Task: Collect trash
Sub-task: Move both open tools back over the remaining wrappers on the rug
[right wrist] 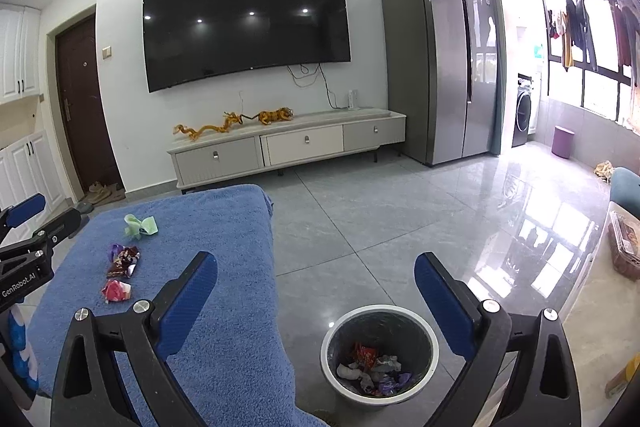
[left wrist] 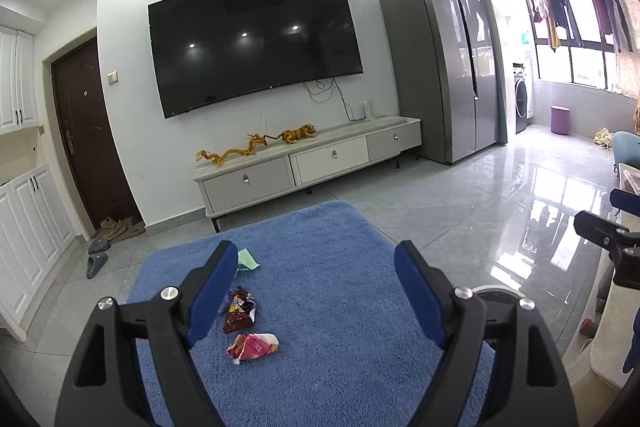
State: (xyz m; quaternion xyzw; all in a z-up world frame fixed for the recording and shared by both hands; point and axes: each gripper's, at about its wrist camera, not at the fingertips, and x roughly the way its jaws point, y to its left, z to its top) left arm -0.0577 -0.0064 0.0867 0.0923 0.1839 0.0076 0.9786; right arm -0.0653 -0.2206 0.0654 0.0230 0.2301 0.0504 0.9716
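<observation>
Three wrappers lie on the blue towel [right wrist: 224,307]: green wrapper [right wrist: 140,225], brown wrapper [right wrist: 124,261], red wrapper [right wrist: 117,291]. Your left gripper [left wrist: 316,291] and right gripper [right wrist: 316,299] both gape empty. Right of them, the bin [right wrist: 379,351] sits low; release early and trash could hit the floor.

Three crumpled wrappers on blue towel [right wrist: 224,267]: green wrapper [right wrist: 140,225] farthest, brown wrapper [right wrist: 123,261] middle, red-pink wrapper [right wrist: 116,291] nearest; trash bin [right wrist: 332,331] right of towel, part-filled.
</observation>
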